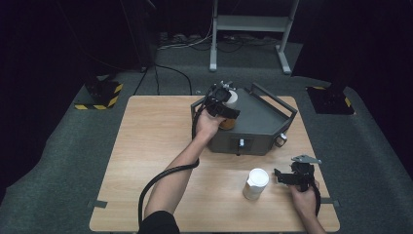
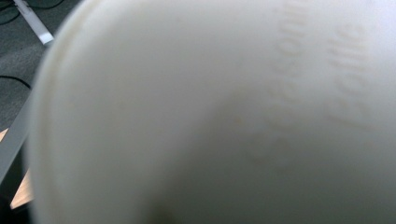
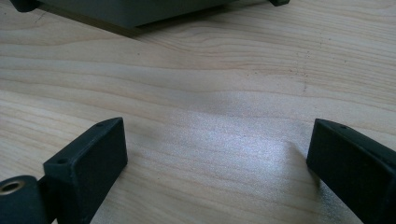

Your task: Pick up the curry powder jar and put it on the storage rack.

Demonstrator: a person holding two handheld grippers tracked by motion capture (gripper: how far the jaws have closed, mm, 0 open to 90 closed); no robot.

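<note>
White bottle (image 1: 232,99) is clamped by the left gripper (image 1: 225,103) above the grey box (image 1: 253,127); the right gripper (image 1: 287,176) is held wide, empty. Tilting risks a drop.

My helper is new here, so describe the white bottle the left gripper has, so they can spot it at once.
Start at the grey metal box at the table's far side. Over its left part the left gripper is shut on a white bottle. A second white container stands free on the wooden table, near the open right gripper.
</note>
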